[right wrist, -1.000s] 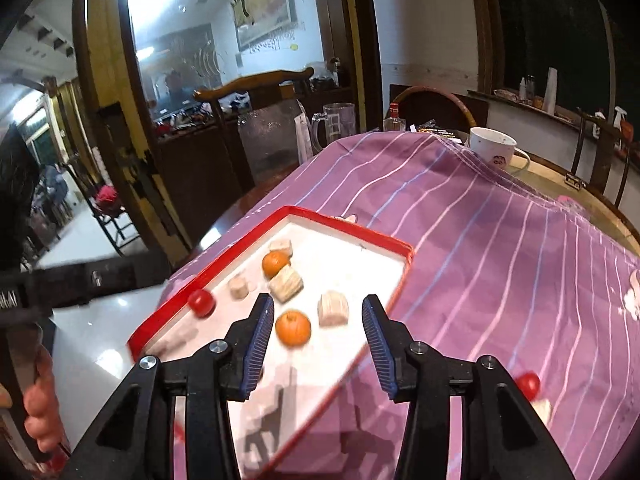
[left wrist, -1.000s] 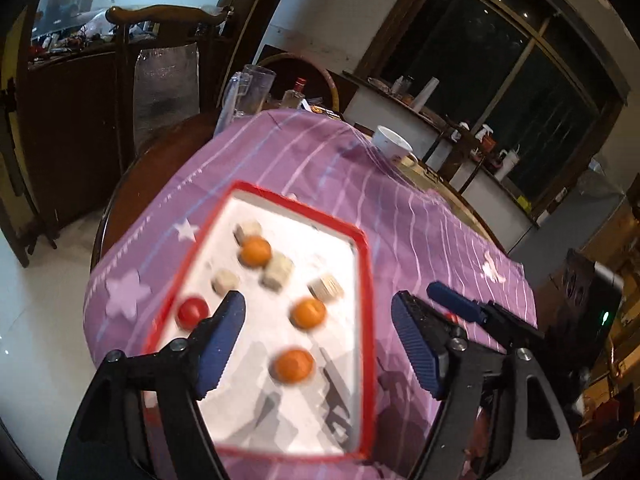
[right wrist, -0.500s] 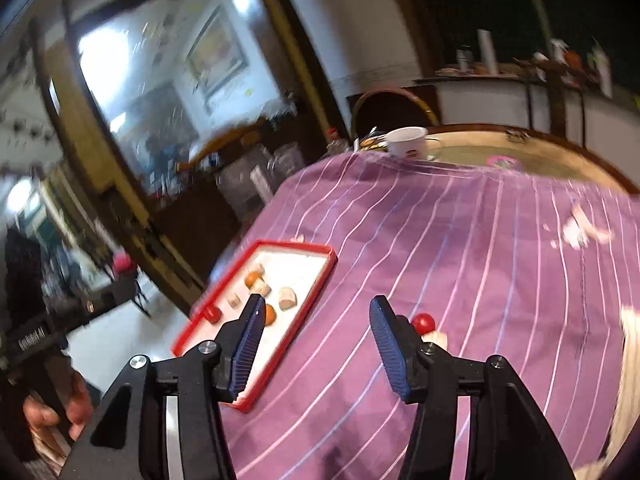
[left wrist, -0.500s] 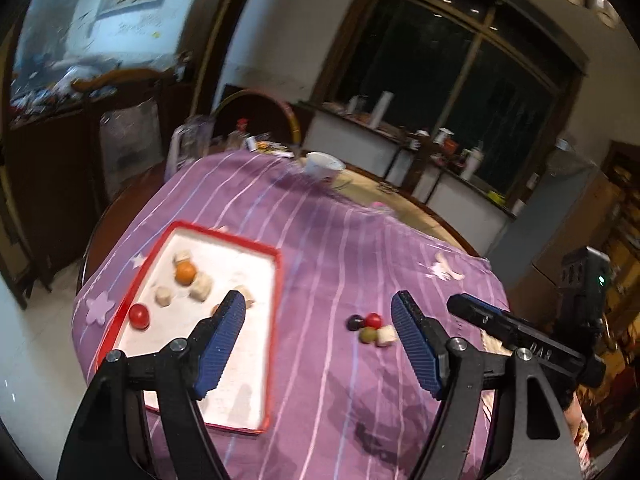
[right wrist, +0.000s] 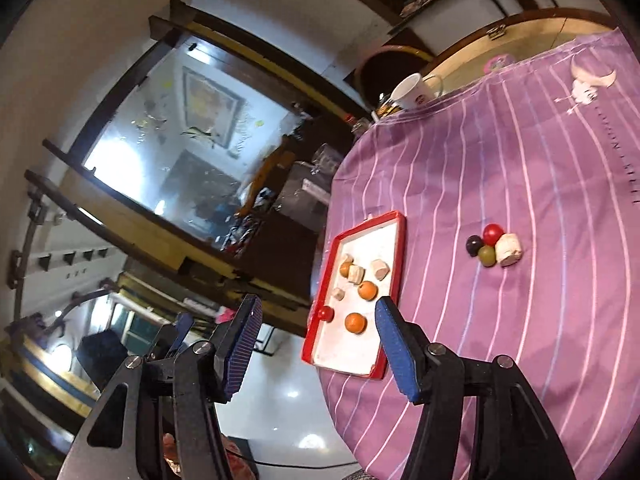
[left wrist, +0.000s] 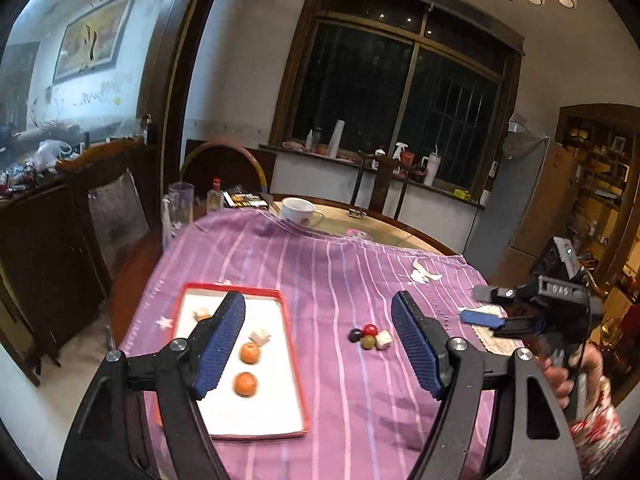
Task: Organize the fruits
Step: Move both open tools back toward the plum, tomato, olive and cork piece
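While both tongs hang above the counter with nothing between their pads, the fruit lies in 2 groups on the purple striped cloth (left wrist: 328, 280). The left tongs (left wrist: 318, 344) stand wide apart and empty. The right tongs (right wrist: 316, 350) are spreading at this moment, also empty; in the left wrist view they show at the right edge, held in a hand (left wrist: 568, 376).

The red-rimmed tray (right wrist: 396, 272) sits near the cloth's edge. On its white floor the right wrist view shows 3 oranges (right wrist: 355, 323), 1 red fruit (right wrist: 326, 313) near the rim, and 4 pale chunks (right wrist: 380, 269). In the left wrist view the left pad hides part of the tray's contents.

Well apart from the tray, a small cluster rests on the bare cloth: a dark plum-coloured fruit (right wrist: 474, 245), a red fruit (right wrist: 493, 233), a green fruit (right wrist: 487, 256) and a pale chunk (right wrist: 509, 249), all touching or just beside one another.

A white mug (left wrist: 297, 210) stands at the far end of the counter, beyond the cloth.
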The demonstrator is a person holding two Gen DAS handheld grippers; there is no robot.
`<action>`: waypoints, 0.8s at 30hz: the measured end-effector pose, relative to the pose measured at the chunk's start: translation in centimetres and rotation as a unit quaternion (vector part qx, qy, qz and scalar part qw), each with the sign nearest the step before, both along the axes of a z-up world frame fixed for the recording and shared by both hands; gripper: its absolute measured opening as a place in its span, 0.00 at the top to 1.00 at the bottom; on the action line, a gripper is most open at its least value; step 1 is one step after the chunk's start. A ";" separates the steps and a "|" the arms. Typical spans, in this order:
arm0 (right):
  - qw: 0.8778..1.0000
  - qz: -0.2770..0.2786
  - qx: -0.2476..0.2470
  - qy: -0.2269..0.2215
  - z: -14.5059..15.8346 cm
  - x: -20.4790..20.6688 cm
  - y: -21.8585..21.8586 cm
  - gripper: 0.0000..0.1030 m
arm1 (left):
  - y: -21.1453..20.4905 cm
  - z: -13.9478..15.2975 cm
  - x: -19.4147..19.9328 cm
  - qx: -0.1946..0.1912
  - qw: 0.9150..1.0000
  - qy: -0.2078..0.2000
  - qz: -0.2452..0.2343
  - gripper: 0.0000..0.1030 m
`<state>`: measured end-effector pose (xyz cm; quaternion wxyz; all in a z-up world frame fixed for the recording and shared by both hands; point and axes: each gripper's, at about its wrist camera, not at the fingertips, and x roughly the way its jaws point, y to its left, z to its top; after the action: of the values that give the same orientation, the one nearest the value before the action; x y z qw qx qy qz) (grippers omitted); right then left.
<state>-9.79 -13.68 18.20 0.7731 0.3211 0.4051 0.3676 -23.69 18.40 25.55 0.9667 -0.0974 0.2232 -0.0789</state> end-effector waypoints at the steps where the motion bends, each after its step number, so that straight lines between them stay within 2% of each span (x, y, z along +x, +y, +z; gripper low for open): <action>1: 1.000 -0.005 -0.004 0.002 0.6 0.0 0.0 0.37 | 0.7 0.1 -0.2 0.000 1.000 0.000 0.002 0.27; 5: 0.999 -0.028 -0.021 -0.007 4.4 0.2 -1.3 0.37 | 4.1 1.7 -0.5 0.002 1.000 -0.002 0.019 0.27; 7: 0.999 -0.041 -0.029 -0.018 7.0 0.2 -1.8 0.37 | 5.4 3.1 -0.9 0.019 0.999 -0.013 0.032 0.27; 10: 0.994 -0.074 -0.064 -0.047 11.9 0.5 -2.5 0.37 | 6.8 5.0 -1.4 0.070 0.995 -0.027 0.061 0.27; 13: 0.988 -0.107 -0.098 -0.057 15.7 1.0 -3.3 0.37 | 8.3 6.8 -1.2 0.114 0.989 -0.022 0.090 0.26; 17: 0.973 -0.155 -0.153 -0.083 21.5 1.9 -3.6 0.37 | 10.0 8.9 -0.9 0.174 0.976 -0.022 0.128 0.23; 18: 0.966 -0.167 -0.173 -0.095 22.8 2.2 -3.3 0.37 | 10.5 9.4 -0.8 0.189 0.972 -0.029 0.139 0.18; 19: 0.962 -0.173 -0.186 -0.099 23.4 2.5 -3.0 0.37 | 10.8 9.6 -0.9 0.195 0.970 -0.035 0.143 0.15; 21: 0.958 -0.178 -0.201 -0.103 23.7 3.4 -2.3 0.37 | 11.7 9.6 -0.4 0.196 0.968 -0.046 0.147 0.13; 24: 0.950 -0.185 -0.231 -0.096 21.0 5.0 -1.1 0.36 | 13.0 7.9 1.3 0.173 0.976 -0.035 0.132 0.13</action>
<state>-4.82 -14.81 39.22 0.9157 0.1663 0.3365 0.1437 -22.43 31.38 33.43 0.9781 0.0452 0.1844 0.0852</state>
